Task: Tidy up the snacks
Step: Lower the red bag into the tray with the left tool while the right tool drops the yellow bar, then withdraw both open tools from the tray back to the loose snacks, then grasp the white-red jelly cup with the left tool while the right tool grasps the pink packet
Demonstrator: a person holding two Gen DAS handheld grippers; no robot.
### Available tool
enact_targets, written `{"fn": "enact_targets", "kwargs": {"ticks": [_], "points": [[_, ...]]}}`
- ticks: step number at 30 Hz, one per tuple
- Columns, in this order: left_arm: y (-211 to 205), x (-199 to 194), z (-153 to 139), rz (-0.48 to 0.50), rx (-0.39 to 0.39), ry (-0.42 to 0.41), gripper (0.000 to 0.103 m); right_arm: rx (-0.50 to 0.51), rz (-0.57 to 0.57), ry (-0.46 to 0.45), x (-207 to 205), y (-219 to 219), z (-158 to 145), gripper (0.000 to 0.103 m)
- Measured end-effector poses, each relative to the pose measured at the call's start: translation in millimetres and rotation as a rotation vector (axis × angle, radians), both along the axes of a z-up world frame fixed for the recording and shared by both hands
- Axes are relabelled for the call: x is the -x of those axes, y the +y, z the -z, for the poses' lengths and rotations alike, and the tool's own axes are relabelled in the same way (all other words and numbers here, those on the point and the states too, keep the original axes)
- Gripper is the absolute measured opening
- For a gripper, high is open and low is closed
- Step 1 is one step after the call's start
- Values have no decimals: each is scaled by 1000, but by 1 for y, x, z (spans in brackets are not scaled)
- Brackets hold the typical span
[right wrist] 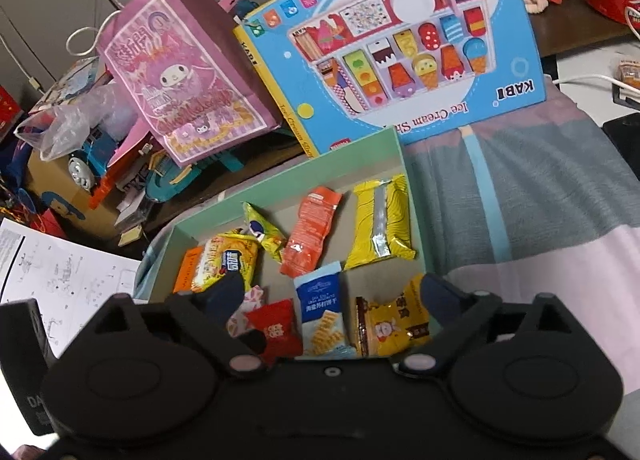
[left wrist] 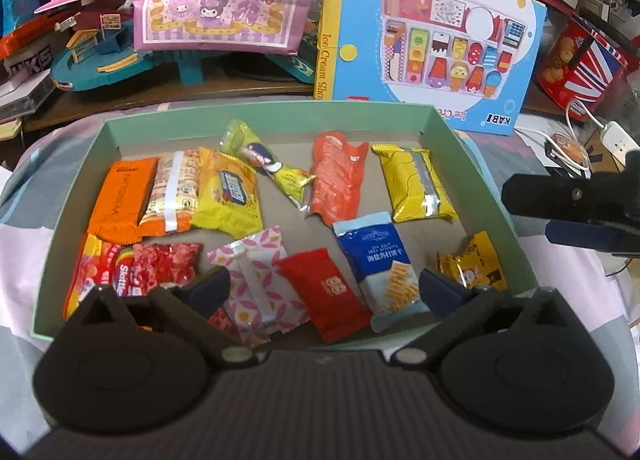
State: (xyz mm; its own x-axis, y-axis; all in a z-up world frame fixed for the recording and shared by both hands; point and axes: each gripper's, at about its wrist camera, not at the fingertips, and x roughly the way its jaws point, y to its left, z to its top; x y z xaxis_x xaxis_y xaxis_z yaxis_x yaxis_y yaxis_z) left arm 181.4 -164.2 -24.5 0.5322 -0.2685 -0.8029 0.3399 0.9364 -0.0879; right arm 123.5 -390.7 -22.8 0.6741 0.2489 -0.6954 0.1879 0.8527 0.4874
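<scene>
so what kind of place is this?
Likely a home room with children's things: toy box, pink gift bag and toy train crowd behind the snack tray, on patchwork bedding.

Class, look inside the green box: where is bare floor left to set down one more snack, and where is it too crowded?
Bare floor of the green box runs along the far wall, behind the orange pouch and green-yellow packet. A smaller patch sits between the blue cracker packet and yellow wafer pack. The left side, around the Skittles bag, is crowded.

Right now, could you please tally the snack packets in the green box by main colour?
Orange packets: 3
Yellow packets: 4
Red packets: 3
Pink-and-white packet: 1
Blue packet: 1
Total: 12, counting only what shows.
</scene>
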Motion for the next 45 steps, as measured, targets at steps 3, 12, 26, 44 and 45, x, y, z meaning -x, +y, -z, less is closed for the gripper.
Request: {"fn": "enact_targets", "kwargs": {"ticks": [3, 12, 26, 44, 45], "points": [[0, 7, -4, 4, 0, 2, 103, 1, 0, -4, 6, 1, -5, 101], [2, 32, -17, 18, -1, -3, 103, 19, 7, -2, 34, 2, -18, 103], [17, 99, -8, 89, -50, 47, 103, 29, -15, 67, 92, 3, -12, 103], [23, 218, 23, 260, -89, 131, 103, 102, -141, 214, 220, 29, 28, 89], [22, 221, 25, 260, -90, 126, 103, 108, -147, 216, 225, 30, 29, 85]]}}
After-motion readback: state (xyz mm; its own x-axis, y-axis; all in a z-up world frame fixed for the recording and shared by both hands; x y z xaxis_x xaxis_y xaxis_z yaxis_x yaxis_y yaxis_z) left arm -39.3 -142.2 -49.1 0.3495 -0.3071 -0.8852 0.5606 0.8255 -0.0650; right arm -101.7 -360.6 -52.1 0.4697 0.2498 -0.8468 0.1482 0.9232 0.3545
